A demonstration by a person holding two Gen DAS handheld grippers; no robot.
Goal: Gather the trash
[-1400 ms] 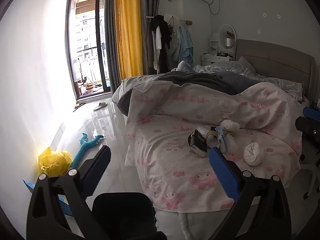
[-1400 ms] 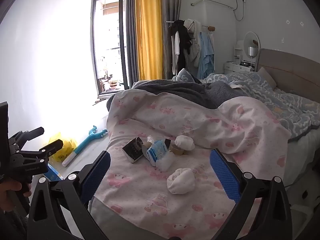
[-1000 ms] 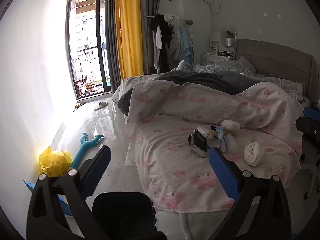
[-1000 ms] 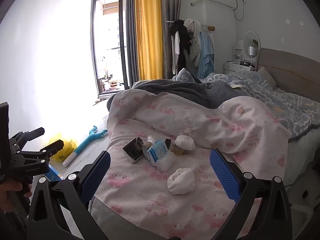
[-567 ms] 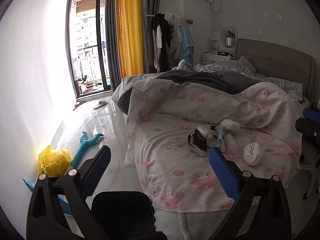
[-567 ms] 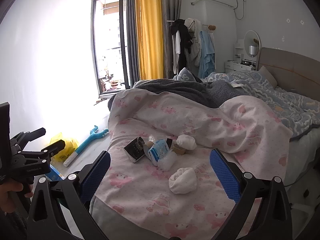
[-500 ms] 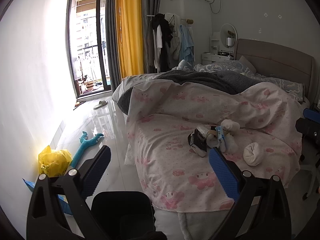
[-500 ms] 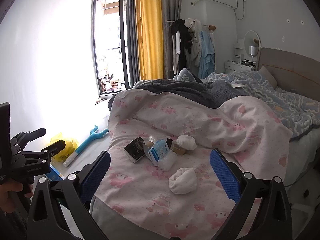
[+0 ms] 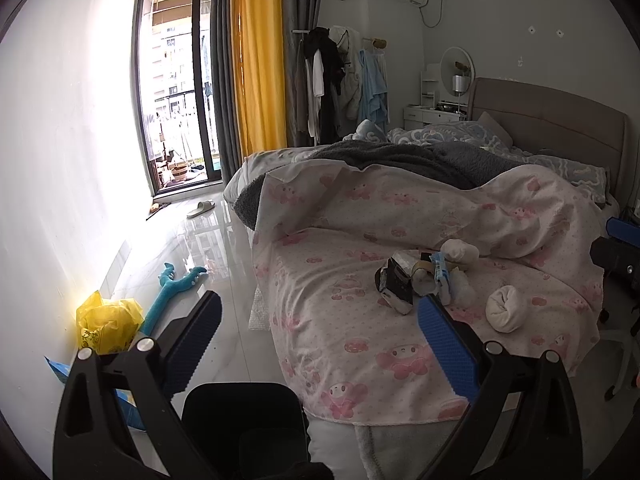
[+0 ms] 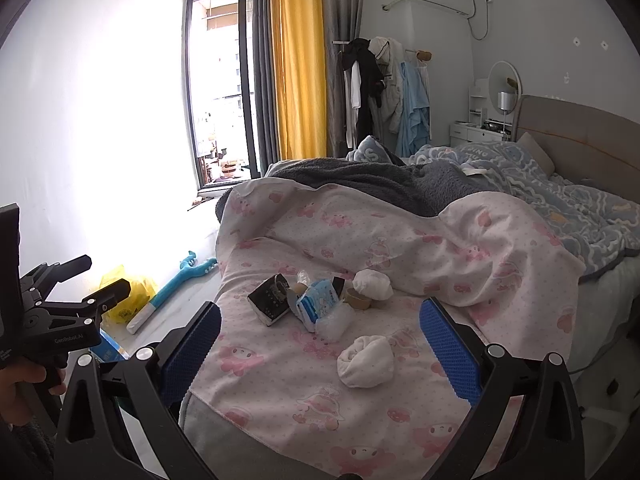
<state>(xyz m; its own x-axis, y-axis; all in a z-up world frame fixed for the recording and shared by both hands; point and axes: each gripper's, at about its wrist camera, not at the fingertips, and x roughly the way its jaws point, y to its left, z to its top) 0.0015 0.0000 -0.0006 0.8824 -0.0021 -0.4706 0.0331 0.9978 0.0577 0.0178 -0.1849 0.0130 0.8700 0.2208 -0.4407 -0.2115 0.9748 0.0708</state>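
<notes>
A heap of trash point(image 10: 316, 306) is lying mid-sheet on the pink cartoon-print bedsheet point(image 10: 280, 384): a dark box point(image 10: 270, 305) tilting left, a blue-and-white packet point(image 10: 318, 304) with unreadable print, a tape roll point(image 10: 357, 299) and two wadded white tissues point(image 10: 365, 361). Bare sheet is spreading toward the near edge. The right gripper point(image 10: 319, 344) is hovering over it, jaws spread, empty. The left gripper point(image 9: 318, 330), marked "GenRobot.AI", is hanging open beside the bed above a black bin point(image 9: 244, 420).
</notes>
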